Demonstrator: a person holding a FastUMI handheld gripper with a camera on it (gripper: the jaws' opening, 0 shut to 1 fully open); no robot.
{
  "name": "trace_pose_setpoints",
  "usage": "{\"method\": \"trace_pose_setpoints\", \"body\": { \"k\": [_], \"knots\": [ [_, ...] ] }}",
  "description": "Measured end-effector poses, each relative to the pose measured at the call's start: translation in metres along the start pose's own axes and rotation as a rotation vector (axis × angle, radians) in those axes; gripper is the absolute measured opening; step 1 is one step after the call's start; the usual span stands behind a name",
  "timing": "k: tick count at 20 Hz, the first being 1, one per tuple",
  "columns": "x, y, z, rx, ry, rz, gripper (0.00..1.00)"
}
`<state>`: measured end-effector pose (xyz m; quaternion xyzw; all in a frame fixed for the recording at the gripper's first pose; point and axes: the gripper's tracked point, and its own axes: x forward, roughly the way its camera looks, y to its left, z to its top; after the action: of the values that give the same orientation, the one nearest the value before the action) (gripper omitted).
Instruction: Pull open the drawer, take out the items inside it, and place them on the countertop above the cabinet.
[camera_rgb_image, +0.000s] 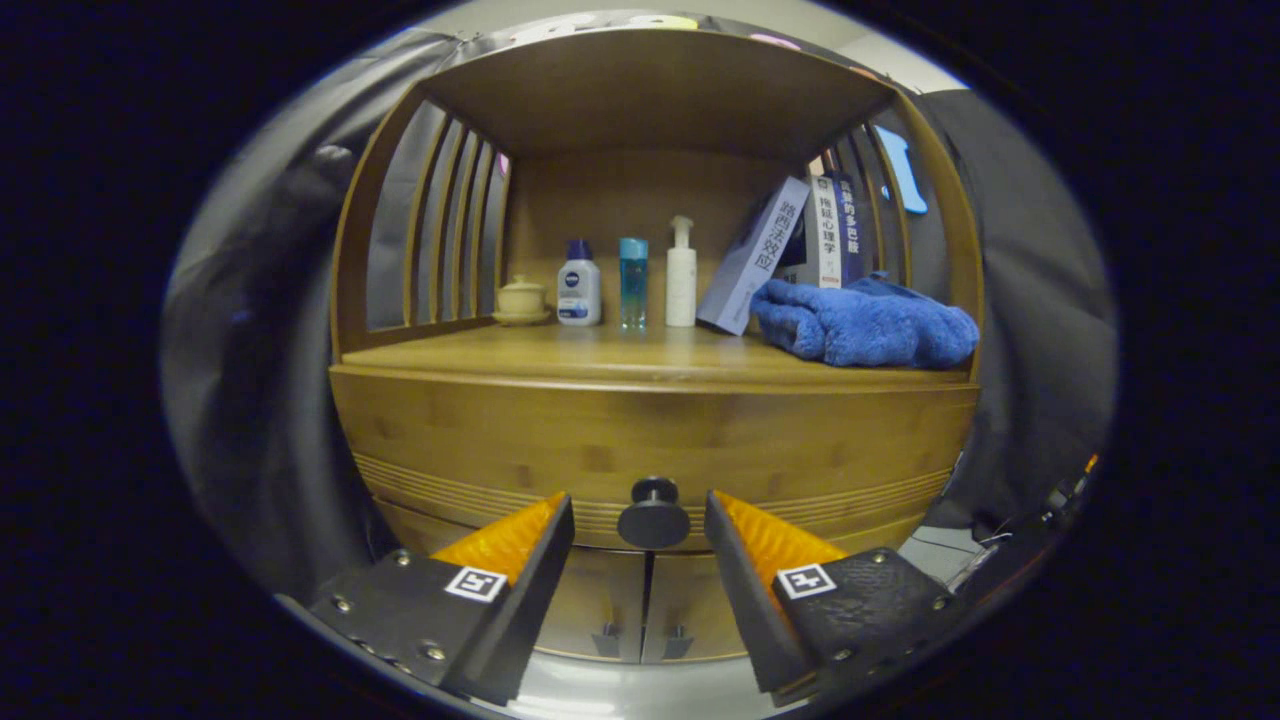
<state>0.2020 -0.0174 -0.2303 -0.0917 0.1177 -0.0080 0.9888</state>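
A staged home corner inside a cloth-walled booth is indicated. A bamboo-coloured wooden cabinet (650, 440) with slatted sides is seen, its countertop (600, 355) set with white and blue toiletry bottles (630, 280), a small lidded ceramic cup (522, 298), leaning books (790, 250) and a crumpled blue towel (865, 322).

The open-fingered black and orange gripper (640, 525) is held just before the round black drawer knob (653, 512).

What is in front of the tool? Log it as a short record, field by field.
tool: open, one finger on each side of the knob, not touching it
drawer knob: dark, round
drawer: shut
countertop: wooden
on countertop: lidded cup, three bottles, leaning books, blue towel
below drawer: two cabinet doors, shut
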Motion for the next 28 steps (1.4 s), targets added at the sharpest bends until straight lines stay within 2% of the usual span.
{"method": "trace_pose_setpoints", "body": {
  "k": [2, 8, 11, 12, 13, 16, 18, 28],
  "knots": [
    [0.005, 0.0, -0.002, 0.001, -0.006, -0.005, 0.84],
    [0.029, 0.0, -0.002, -0.001, -0.044, -0.039, 0.54],
    [0.022, -0.002, 0.005, 0.025, -0.114, -0.045, 0.54],
    [0.023, -0.002, 0.002, 0.042, -0.111, -0.047, 0.51],
    [0.024, 0.0, 0.008, 0.046, -0.133, -0.035, 0.48],
    [0.022, 0.006, 0.0, 0.056, -0.081, 0.039, 0.38],
    [0.012, 0.001, 0.0, 0.048, -0.068, 0.018, 0.3],
    [-0.082, 0.005, -0.019, 0.064, -0.067, 0.019, 0.3]
  ]
}}
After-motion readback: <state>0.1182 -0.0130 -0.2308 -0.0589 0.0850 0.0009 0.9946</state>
